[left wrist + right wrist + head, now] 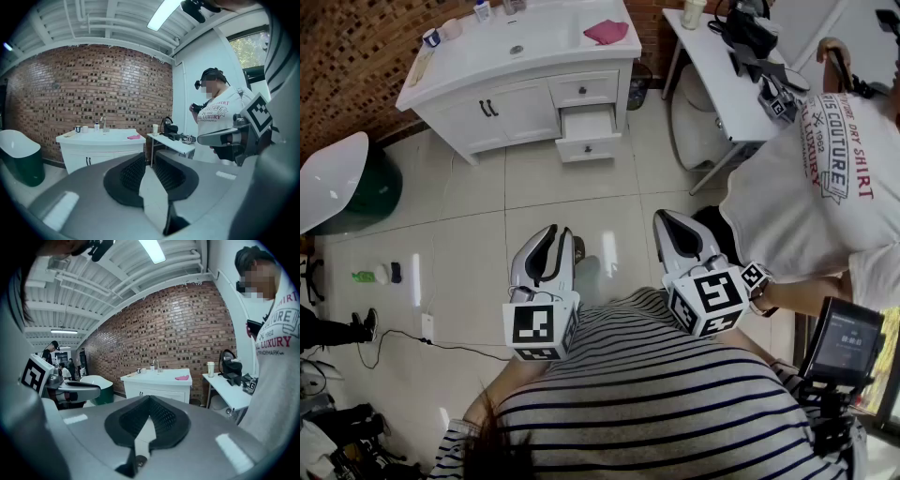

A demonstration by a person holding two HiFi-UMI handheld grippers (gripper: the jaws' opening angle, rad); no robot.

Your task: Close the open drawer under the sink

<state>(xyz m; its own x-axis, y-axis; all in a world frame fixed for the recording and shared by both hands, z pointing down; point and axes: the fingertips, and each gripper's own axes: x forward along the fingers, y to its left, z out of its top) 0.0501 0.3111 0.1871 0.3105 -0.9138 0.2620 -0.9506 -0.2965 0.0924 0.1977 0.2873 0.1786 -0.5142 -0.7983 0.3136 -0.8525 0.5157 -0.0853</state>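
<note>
The white sink cabinet (511, 103) stands at the far end of the tiled floor. Its middle right drawer (588, 122) is pulled out, with shut drawers above and below it. Both grippers are held close to my striped shirt, well short of the cabinet. My left gripper (561, 232) is open by a narrow gap and holds nothing. My right gripper (666, 217) is shut and empty. In the left gripper view the cabinet (101, 150) shows beyond the gripper (150, 157). In the right gripper view the cabinet (159, 387) is seen over the gripper (149, 398). The drawer is hidden in both.
A person in a white T-shirt (825, 187) stands at the right beside a white table (722, 75) with gear on it. A green bin with a white lid (347, 187) is at the left. A pink cloth (606, 32) lies on the counter. Small items (375, 275) and a cable lie on the floor.
</note>
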